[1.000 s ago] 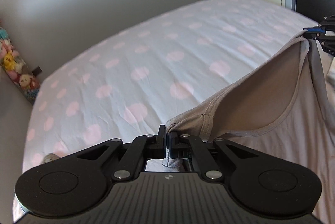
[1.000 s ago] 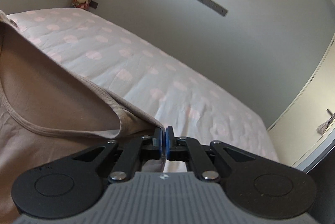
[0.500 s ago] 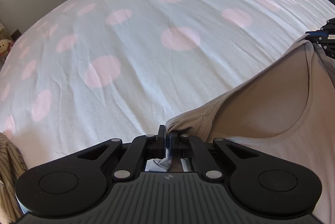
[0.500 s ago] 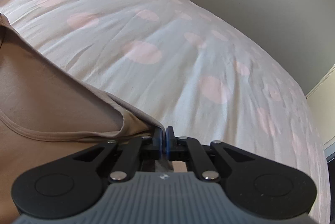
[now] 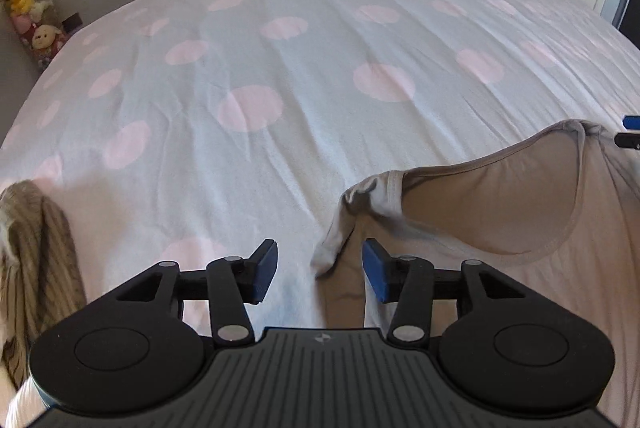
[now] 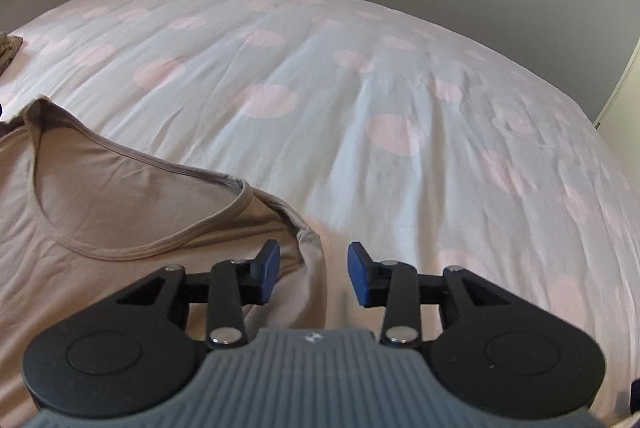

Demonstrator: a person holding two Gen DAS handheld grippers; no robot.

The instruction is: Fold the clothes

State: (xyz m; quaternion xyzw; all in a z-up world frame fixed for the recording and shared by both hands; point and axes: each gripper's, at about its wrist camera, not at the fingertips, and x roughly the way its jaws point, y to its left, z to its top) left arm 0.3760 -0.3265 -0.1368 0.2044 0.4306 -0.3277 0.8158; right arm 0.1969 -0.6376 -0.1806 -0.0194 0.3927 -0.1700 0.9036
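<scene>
Both grippers dropped toward the bed [image 5: 280, 75]; jaws just opened, left gripper [image 5: 319, 270] and right gripper [image 6: 313, 274] apart, nothing clamped. Top [image 6: 120, 220] lies flat, shoulders between jaws. Back out straight so pads don't snag fabric.

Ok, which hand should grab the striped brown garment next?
Left. The striped garment lies beside the left tongs, whose jaws have just been opening, the beige top's strap loose between them; from the right it's far off.
</scene>
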